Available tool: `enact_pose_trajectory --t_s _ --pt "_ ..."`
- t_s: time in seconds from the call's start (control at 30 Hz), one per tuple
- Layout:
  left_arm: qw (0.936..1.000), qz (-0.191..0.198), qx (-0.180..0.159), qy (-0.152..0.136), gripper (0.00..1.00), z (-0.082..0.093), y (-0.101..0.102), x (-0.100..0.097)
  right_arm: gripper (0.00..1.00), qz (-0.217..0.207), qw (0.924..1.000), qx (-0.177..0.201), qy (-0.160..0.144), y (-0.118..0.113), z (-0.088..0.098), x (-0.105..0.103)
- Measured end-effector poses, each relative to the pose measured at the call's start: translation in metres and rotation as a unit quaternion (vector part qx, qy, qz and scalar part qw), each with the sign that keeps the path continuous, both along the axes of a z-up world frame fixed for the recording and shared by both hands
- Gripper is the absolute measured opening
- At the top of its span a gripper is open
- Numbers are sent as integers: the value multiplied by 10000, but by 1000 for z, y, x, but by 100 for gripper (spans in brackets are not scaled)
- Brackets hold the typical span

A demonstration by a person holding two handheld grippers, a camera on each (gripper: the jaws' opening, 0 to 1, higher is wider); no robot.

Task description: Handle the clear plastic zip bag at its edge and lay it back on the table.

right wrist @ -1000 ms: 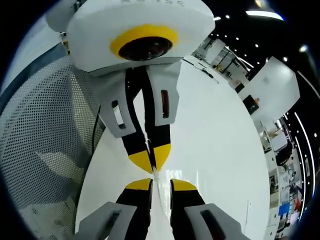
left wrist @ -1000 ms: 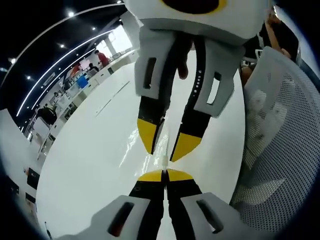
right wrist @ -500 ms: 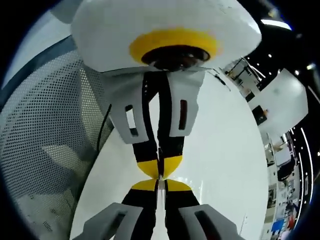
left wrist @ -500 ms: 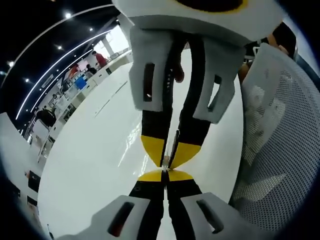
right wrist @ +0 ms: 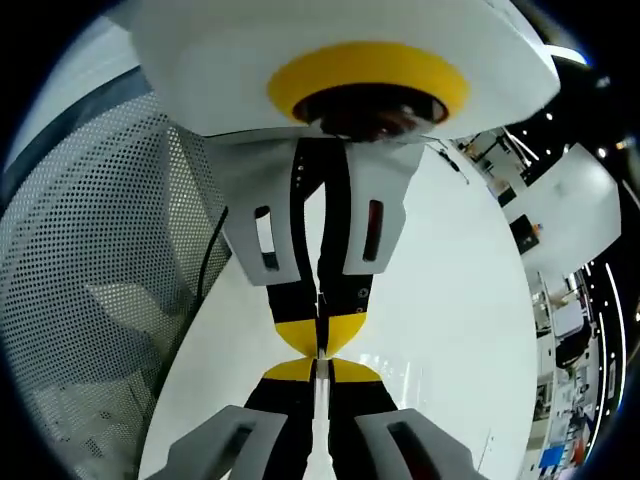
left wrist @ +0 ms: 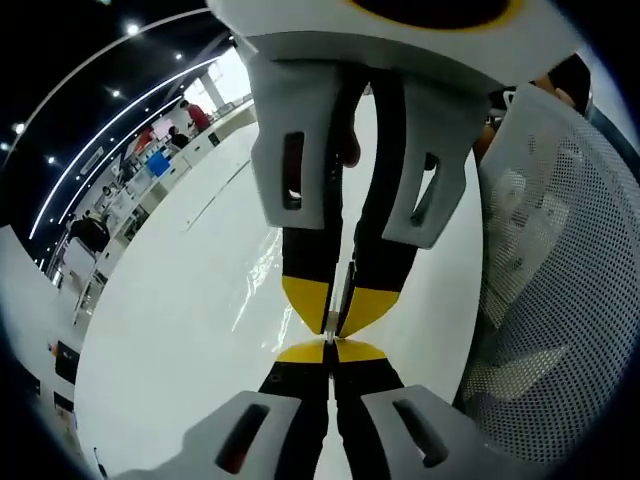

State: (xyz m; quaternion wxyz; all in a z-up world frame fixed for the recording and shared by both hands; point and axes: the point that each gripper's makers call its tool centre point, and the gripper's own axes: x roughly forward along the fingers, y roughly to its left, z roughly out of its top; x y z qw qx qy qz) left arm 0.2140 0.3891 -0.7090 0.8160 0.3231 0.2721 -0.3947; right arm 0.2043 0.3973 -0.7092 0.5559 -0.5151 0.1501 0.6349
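Zip bag [left wrist: 262, 285] edge pinched tip-to-tip between left claw [left wrist: 329, 349] and right claw [right wrist: 320, 366], over white table [left wrist: 170, 330].

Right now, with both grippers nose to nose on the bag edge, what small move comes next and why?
Probably lower both together. The left gripper and right gripper look shut on the clear bag, tips nearly touching above the white table, so it isn't laid down yet.

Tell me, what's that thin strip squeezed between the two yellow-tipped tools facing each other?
The edge of the clear plastic zip bag. In the left gripper view, the left tool and right tool both pinch it, tip to tip.
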Motion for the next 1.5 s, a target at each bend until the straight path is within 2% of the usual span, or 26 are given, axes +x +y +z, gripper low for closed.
enact_pose_trajectory --t_s 0.97,1.33,1.5 --pt "9999 87 8 76 0 -5 6 1 0 -283 9996 35 -21 -10 -2 6" --pt "9999 36 8 120 0 -7 3 0 0 -162 9998 110 -49 -4 2 2" --pt "9999 22 35 101 0 -7 3 0 0 -129 9999 32 -32 -4 -1 1"
